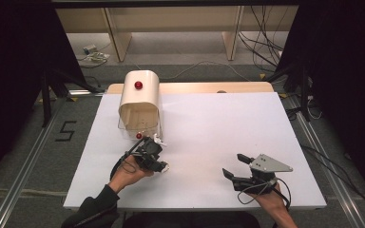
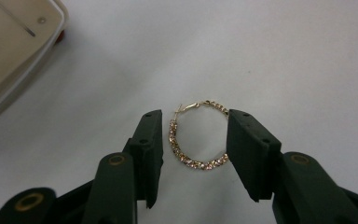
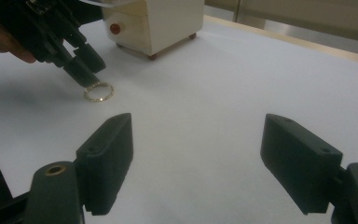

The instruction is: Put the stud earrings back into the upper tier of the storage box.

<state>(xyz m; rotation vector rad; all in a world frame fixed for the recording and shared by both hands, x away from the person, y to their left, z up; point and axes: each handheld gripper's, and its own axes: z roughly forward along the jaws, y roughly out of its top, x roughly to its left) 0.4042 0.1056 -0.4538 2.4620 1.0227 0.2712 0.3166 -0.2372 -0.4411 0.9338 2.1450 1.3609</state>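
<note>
Your left gripper (image 2: 193, 135): jaws unclenched, straddling hoop earring (image 2: 196, 136) lying flat on table (image 2: 284, 56); right pad touching, left just beside. Right gripper (image 3: 196, 158) released, well apart.

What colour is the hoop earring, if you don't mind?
Gold, studded with small sparkling stones; the hoop earring shows best in the left gripper view.

I counted one gold hoop earring (image 2: 198, 135) and one cream box (image 1: 139, 105) on my table. The box carried two red knobs (image 1: 138, 85). I had two grippers.
</note>
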